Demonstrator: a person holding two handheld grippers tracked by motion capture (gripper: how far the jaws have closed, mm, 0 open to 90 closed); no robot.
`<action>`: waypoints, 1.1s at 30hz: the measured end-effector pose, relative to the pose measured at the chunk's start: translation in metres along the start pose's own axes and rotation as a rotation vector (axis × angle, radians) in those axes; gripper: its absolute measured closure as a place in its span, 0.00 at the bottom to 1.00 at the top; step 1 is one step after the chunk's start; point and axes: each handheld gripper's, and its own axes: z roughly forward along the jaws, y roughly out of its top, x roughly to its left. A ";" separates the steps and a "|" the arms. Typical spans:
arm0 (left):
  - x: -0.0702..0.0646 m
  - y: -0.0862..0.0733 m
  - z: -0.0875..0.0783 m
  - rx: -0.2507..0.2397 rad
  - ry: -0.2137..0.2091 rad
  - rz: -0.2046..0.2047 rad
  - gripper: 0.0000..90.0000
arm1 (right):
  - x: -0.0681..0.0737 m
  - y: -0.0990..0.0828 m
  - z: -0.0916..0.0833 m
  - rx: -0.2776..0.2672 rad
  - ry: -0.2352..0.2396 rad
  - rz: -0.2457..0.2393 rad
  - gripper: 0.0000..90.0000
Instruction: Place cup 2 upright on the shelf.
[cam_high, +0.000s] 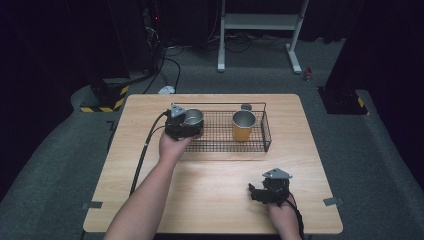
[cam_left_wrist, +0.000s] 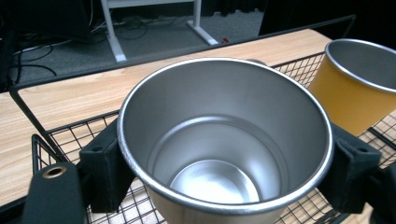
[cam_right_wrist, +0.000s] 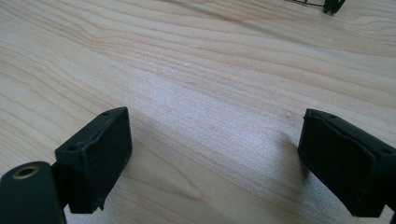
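My left gripper (cam_high: 184, 126) is shut on a silver metal cup (cam_high: 193, 118) at the left end of the black wire basket (cam_high: 265, 131). In the left gripper view the silver cup (cam_left_wrist: 224, 140) is upright and empty, with a black pad pressed on each side of it, over the basket's mesh. A yellow cup (cam_high: 243, 125) with a steel rim stands in the basket to the right; the yellow cup (cam_left_wrist: 355, 88) is close beside the silver one. My right gripper (cam_high: 260, 192) rests low over the table near the front right, jaws open wide on bare wood (cam_right_wrist: 210, 116).
The wooden table (cam_high: 215, 200) has bare room in front of the basket. A small grey disc (cam_high: 246, 106) lies behind the basket. Cables and a white stand's legs (cam_high: 295, 60) are on the floor beyond the table.
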 end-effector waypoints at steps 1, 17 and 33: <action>0.000 0.000 0.001 0.004 0.000 -0.007 0.21 | 0.000 0.000 0.000 0.000 0.000 0.000 0.11; -0.003 -0.007 0.019 0.074 0.056 -0.007 0.21 | 0.000 0.000 0.000 0.000 0.000 0.000 0.11; -0.003 -0.014 0.029 0.159 0.089 -0.011 0.21 | 0.000 0.000 0.000 0.000 -0.001 -0.001 0.11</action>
